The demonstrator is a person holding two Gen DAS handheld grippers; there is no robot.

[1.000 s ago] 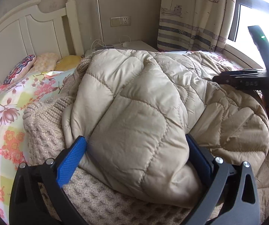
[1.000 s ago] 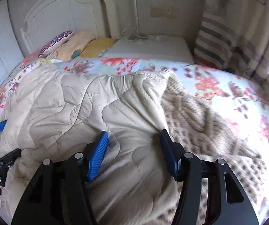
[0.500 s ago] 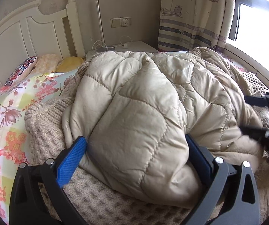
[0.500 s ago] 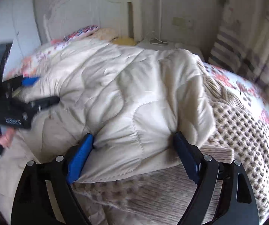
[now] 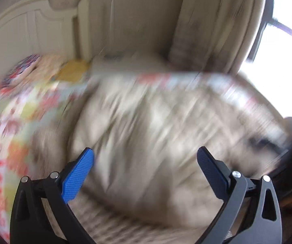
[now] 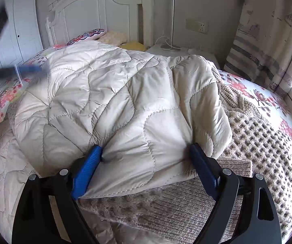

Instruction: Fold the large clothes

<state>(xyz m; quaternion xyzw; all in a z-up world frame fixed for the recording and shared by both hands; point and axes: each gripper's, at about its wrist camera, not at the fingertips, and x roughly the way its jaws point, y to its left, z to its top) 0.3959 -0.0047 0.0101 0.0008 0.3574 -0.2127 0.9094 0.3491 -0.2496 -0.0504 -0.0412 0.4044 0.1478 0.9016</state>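
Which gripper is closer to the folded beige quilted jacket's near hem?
Right. The right gripper straddles the beige quilted jacket's hem, pads against it; the left gripper hovers above, open, apparently clear, view blurred.

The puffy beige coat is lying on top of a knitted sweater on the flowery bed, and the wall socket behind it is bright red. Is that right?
Almost. The puffy beige coat does lie on a knitted sweater on the flowery bed, but the wall socket is pale beige, not red. The right wrist view shows it clearly.
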